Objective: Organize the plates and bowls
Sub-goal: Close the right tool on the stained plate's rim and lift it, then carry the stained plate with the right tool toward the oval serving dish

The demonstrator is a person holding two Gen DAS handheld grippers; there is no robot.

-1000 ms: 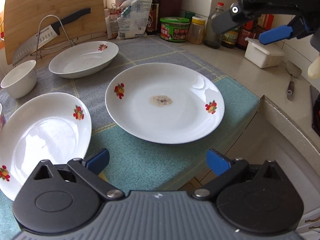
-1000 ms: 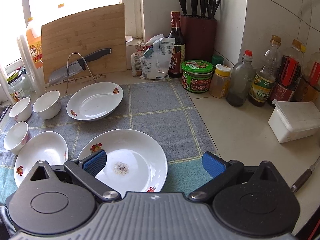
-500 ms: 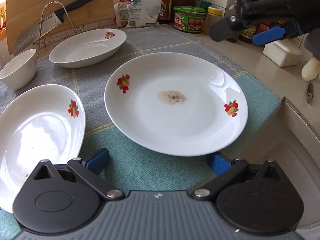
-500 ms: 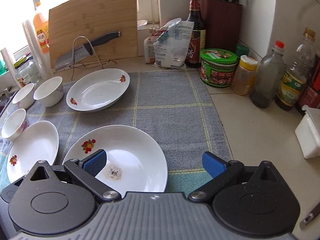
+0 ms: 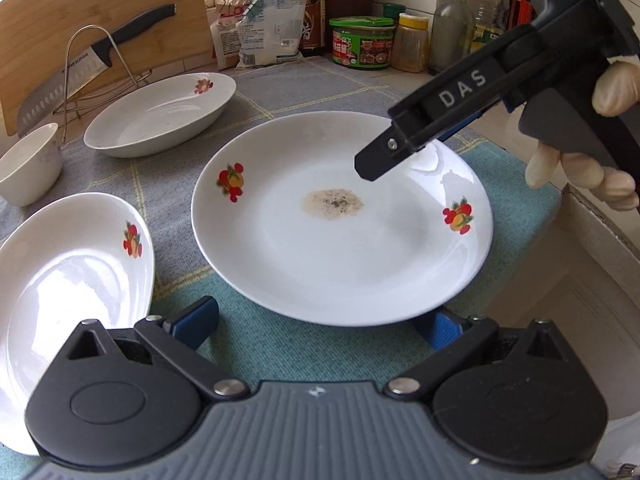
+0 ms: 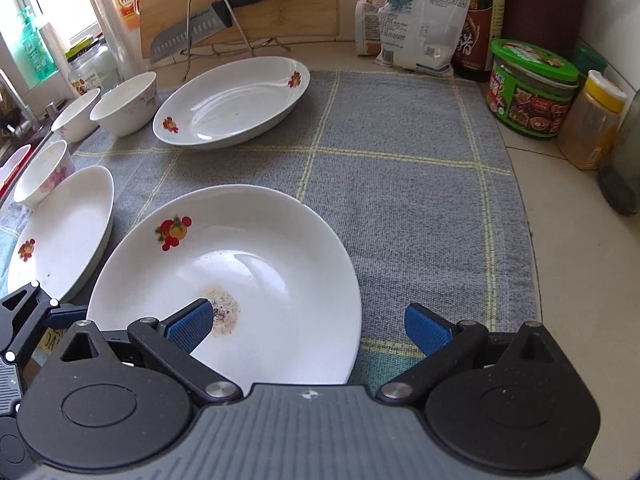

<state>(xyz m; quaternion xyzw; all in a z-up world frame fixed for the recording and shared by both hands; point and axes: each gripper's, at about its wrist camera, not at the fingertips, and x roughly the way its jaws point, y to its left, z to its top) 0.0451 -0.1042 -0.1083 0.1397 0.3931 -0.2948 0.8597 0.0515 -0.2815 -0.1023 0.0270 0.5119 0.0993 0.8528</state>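
A large white plate (image 5: 344, 236) with fruit prints and a brown stain lies on the cloth in front of me; it also shows in the right wrist view (image 6: 256, 272). My left gripper (image 5: 320, 324) is open at its near rim, its right finger under the edge. My right gripper (image 6: 308, 324) is open over the plate's right side, and its black body (image 5: 448, 116) hangs above the plate. A smaller plate (image 5: 68, 288) (image 6: 60, 236) lies to the left, a deep oval dish (image 5: 160, 116) (image 6: 236, 100) behind. Three small bowls (image 6: 124, 104) stand at the far left.
A grey and teal checked cloth (image 6: 400, 184) covers the counter. A knife on a wire rack (image 6: 212, 20) and a cutting board stand at the back. A green-lidded jar (image 6: 528, 88), a yellow-lidded jar and bottles line the right. The counter edge drops off at the right (image 5: 592, 216).
Both grippers have moved closer to the large plate. The right gripper has come down over its right side; the left gripper has reached its near rim.
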